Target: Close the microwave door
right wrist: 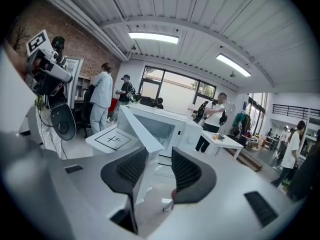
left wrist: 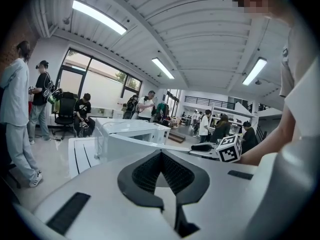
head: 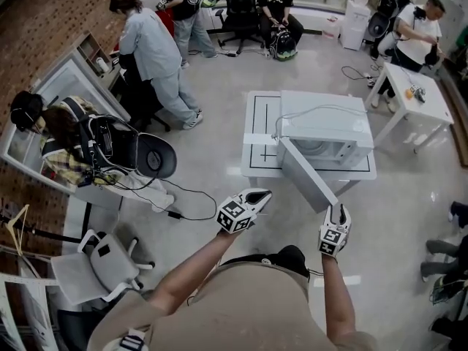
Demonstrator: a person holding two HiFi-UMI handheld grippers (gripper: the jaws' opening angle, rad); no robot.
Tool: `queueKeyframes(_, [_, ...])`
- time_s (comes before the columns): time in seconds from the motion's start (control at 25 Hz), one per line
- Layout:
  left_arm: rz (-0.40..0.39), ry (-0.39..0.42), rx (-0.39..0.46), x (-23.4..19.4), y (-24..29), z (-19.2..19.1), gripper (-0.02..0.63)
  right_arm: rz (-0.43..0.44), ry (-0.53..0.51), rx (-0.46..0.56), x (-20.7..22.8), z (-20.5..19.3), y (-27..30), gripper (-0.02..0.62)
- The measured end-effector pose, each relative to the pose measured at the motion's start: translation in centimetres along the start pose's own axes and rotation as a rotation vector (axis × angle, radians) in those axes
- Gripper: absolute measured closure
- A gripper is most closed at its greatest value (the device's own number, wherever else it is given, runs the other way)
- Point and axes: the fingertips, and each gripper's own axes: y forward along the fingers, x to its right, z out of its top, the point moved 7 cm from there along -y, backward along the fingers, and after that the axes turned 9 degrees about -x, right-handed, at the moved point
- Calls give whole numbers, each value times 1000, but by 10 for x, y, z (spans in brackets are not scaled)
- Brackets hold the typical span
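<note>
Right gripper [head: 337, 212]: your jaws stand apart at the free edge of the microwave door [head: 310, 177], past the table [head: 257, 119] front edge, likely for pushing.
Left gripper [head: 257, 197]: your jaws sit together, empty, held off the door.

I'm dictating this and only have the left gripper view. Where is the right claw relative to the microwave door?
Observer: In the head view, the right claw is at the free end of the microwave door, which is swung wide open.
Operator: Is it gripping the door?
Observer: No. The right gripper view shows its jaws apart, with the pads pressing on nothing.
</note>
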Motion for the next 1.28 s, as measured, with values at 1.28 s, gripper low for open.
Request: queueKeyframes(1.28, [68,-40,16,14,147,89,601,144,-168,9,113,54,157,426])
